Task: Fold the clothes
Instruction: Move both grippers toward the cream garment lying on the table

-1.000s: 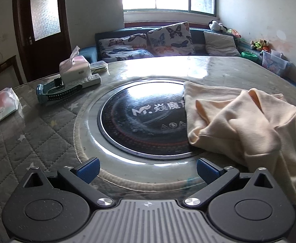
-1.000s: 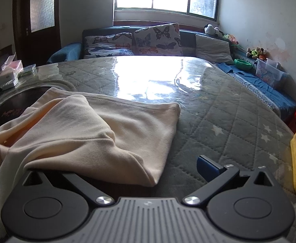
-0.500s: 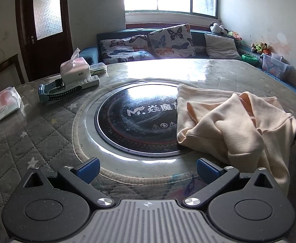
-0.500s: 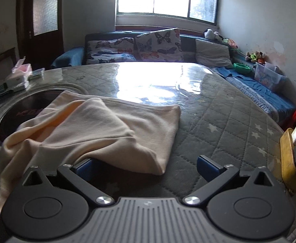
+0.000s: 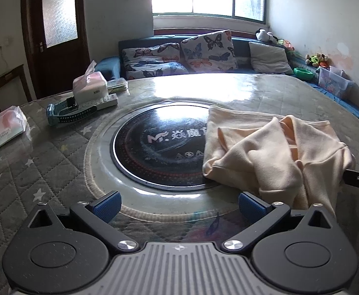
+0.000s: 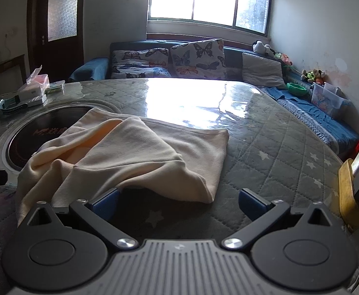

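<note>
Just ahead of right tool (image 6: 178, 202): cream garment (image 6: 140, 154), untouched | both tools spread, left (image 5: 179, 202) empty

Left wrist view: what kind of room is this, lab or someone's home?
Most likely a home living or dining room. A sofa with butterfly cushions sits under the window, soft toys line the wall, and the cream garment lies on a quilt-covered round table with tissue packs.
</note>
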The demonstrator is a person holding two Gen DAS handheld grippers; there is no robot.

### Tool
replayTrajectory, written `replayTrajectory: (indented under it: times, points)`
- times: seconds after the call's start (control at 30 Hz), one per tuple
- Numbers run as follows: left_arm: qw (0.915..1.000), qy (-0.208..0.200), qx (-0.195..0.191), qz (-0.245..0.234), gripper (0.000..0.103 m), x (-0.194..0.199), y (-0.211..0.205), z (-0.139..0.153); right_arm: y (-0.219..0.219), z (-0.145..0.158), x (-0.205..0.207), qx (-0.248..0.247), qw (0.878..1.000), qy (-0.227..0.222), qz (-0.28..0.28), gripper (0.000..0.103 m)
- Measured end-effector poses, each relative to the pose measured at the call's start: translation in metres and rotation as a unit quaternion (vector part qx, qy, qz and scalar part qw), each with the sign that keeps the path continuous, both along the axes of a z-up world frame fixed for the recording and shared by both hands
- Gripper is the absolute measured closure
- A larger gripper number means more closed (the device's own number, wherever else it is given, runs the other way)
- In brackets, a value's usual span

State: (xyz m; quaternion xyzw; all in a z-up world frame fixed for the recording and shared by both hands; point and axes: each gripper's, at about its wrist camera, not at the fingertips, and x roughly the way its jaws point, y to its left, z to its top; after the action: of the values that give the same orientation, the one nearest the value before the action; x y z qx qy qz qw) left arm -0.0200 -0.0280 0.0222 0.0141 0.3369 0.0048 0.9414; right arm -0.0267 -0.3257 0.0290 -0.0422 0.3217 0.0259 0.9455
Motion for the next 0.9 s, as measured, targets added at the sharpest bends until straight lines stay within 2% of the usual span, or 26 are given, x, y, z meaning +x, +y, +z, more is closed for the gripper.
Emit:
replayTrajectory:
  times: [0.4, 0.9]
  points:
    - [0.9995, 0.002, -0.033, 0.0, 0.0, -0.002, -0.004, -0.001, 0.012, 0.0, -0.005, -0.001, 1.0, 0.004, 0.011, 0.0]
    - [0.9995, 0.001, -0.027, -0.018, 0.0, -0.011, -0.018, -0.001, 0.021, -0.002, -0.014, -0.005, 1.0, 0.008, 0.019, 0.0]
